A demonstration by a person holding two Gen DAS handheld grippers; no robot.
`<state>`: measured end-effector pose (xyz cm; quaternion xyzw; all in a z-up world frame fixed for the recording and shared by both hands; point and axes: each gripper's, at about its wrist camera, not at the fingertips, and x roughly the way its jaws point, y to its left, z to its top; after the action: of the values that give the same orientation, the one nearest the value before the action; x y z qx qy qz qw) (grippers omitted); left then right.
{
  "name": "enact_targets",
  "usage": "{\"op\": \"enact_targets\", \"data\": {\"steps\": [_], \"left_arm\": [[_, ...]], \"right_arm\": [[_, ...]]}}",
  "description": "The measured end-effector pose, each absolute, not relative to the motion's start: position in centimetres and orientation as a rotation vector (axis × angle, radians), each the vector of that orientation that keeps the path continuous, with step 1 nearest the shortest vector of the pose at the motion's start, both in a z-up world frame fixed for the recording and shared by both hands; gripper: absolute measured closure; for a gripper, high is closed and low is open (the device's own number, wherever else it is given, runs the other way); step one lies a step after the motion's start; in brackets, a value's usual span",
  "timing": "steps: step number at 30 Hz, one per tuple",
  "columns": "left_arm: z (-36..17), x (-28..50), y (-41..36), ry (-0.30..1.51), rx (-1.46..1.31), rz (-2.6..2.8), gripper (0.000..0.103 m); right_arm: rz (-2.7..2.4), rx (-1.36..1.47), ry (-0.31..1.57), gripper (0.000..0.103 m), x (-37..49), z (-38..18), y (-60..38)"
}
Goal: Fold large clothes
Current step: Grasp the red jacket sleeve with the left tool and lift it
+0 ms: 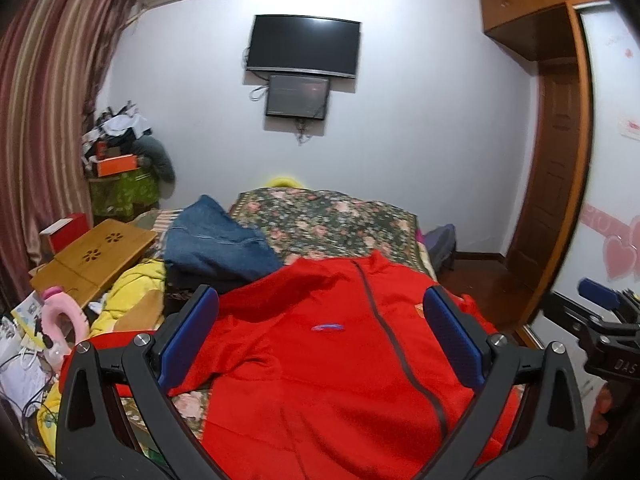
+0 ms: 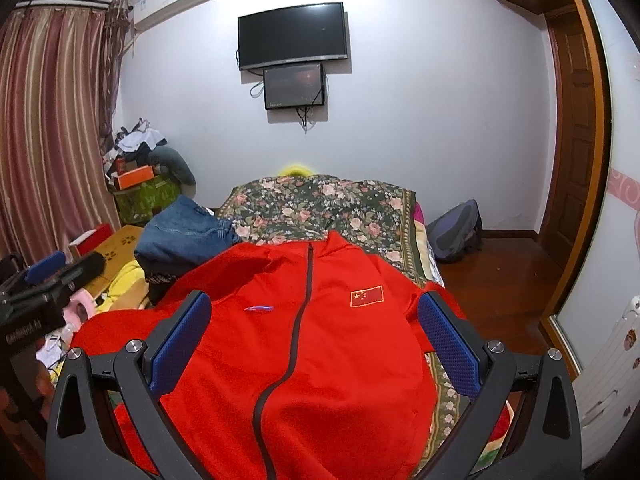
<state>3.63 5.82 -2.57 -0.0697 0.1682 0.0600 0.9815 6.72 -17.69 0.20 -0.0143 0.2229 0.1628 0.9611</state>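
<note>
A jacket [image 2: 312,344] lies spread front-up on the near end of a bed [image 2: 320,204], collar toward twelve o'clock. Folded jeans [image 2: 184,236] sit at ten o'clock beside it. A backpack [image 2: 456,236] rests on the floor at two o'clock.

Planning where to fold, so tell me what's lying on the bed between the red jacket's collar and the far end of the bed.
Only bare floral bedspread beyond the red jacket, clearest in the right wrist view; folded jeans sit off to the left.

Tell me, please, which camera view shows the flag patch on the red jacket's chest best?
The right wrist view: the flag patch faces the camera, its whole rectangle clear on the red jacket. In the left wrist view only a sliver of it shows, cut off by a blue pad of the left gripper.
</note>
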Motion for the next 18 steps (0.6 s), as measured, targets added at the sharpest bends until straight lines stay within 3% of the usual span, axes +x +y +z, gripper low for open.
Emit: {"op": "enact_targets", "data": {"steps": [11,18], "left_arm": [[-5.6,5.7,16.4,0.388,-0.181,0.411,0.000],[-11.0,6.9,25.6,0.537,-0.310,0.560,0.000]], "right_arm": [[0.307,-0.073,0.537,0.001,10.6,-1.2,-15.7],[0.296,-0.094,0.583,0.001,13.4,-2.3,-14.0]]}}
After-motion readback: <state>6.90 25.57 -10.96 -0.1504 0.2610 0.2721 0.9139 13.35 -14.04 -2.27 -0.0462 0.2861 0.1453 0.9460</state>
